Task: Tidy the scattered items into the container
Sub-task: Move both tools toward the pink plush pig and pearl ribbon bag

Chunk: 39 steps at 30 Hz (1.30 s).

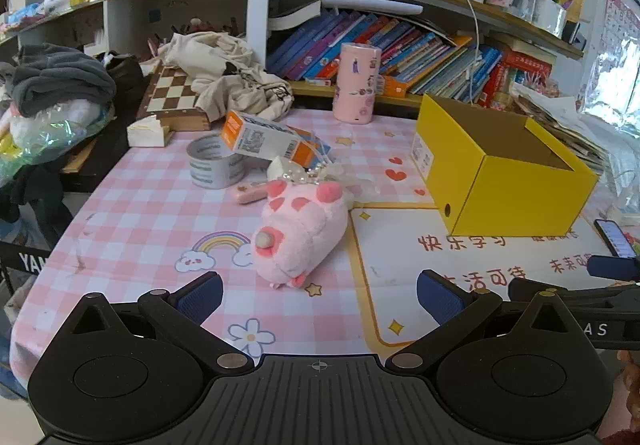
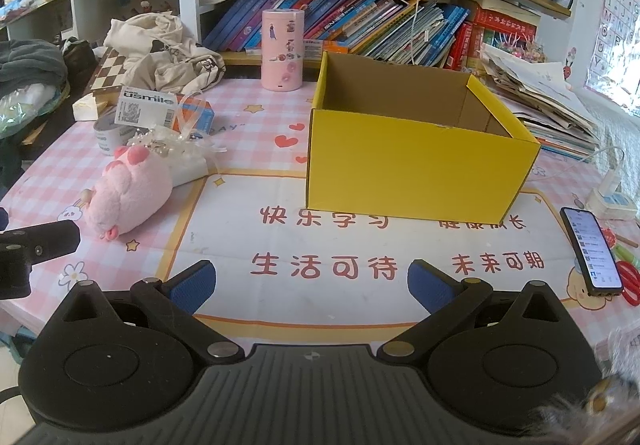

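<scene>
Item: yellow box (image 2: 416, 169), open-topped and empty, on a pink checked tablecloth (image 1: 132, 213). To its left, clustered: pink plush toy (image 1: 300, 229), tape roll (image 1: 214, 165), white-and-orange carton (image 1: 260, 139) resting on the roll, small pink case (image 1: 250, 193). Left gripper (image 1: 320, 295) and right gripper (image 2: 312, 283): jaws spread wide, nothing between them, both above the cloth.

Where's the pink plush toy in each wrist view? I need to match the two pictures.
Left wrist: pink plush toy at centre, just ahead of the open fingers.
Right wrist: pink plush toy at left, middle height.
Shared landmark: yellow box, to the toy's right in both.
</scene>
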Motion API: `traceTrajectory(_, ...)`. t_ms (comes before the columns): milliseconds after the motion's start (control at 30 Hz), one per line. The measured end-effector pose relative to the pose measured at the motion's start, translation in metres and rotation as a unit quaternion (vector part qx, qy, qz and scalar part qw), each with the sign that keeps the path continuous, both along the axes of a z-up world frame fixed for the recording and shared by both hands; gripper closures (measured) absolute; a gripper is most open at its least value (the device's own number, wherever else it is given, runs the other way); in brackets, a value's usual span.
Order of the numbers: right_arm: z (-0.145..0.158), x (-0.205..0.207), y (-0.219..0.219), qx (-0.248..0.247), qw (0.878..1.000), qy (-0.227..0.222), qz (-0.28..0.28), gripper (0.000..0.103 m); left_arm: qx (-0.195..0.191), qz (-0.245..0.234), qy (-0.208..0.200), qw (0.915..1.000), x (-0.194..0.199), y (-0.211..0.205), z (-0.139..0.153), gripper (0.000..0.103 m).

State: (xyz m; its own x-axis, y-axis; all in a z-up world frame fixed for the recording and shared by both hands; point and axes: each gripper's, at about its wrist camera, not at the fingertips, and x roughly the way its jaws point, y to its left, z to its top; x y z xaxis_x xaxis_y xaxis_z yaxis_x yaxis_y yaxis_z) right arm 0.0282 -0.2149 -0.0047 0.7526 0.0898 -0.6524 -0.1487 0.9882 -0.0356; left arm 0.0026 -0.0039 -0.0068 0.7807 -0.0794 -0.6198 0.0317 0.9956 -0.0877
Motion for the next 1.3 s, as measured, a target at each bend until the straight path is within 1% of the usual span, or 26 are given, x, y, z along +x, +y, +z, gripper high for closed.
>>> traceTrajectory(167,0.000,0.000,0.002,0.000,1.000,-0.001,0.003,0.000,0.001,0.002,0.005,1.0000,0.000,0.000,0.002,0.000)
traceTrajectory(300,-0.001,-0.003,0.007,-0.009,1.000,-0.005,0.008,0.000,0.002,0.005,0.005,1.0000,0.000,0.001,0.003,0.000)
traceTrajectory(633,0.002,-0.005,0.010,-0.002,1.000,-0.001,0.031,0.000,0.005,-0.014,-0.010,0.9998,-0.006,-0.001,0.005,0.000)
traceTrajectory(700,0.003,-0.005,0.012,-0.009,0.999,0.001,0.031,0.000,0.001,-0.012,-0.015,0.9998,-0.007,0.001,0.006,0.000)
traceTrajectory(767,0.002,-0.004,0.013,-0.022,0.999,0.002,0.028,0.000,-0.012,-0.012,-0.018,0.9997,-0.008,0.005,0.005,0.000)
traceTrajectory(900,0.000,-0.003,0.012,-0.020,0.999,0.013,0.029,0.000,-0.028,-0.019,-0.018,0.9993,-0.008,0.007,0.004,0.000)
traceTrajectory(1000,0.002,-0.004,0.013,-0.021,0.999,0.009,0.029,0.000,-0.034,-0.024,-0.019,0.9990,-0.008,0.008,0.006,0.000)
traceTrajectory(1300,0.003,-0.003,0.017,-0.021,0.999,0.010,0.038,0.000,-0.045,-0.003,0.003,0.9990,-0.002,0.017,0.003,0.000)
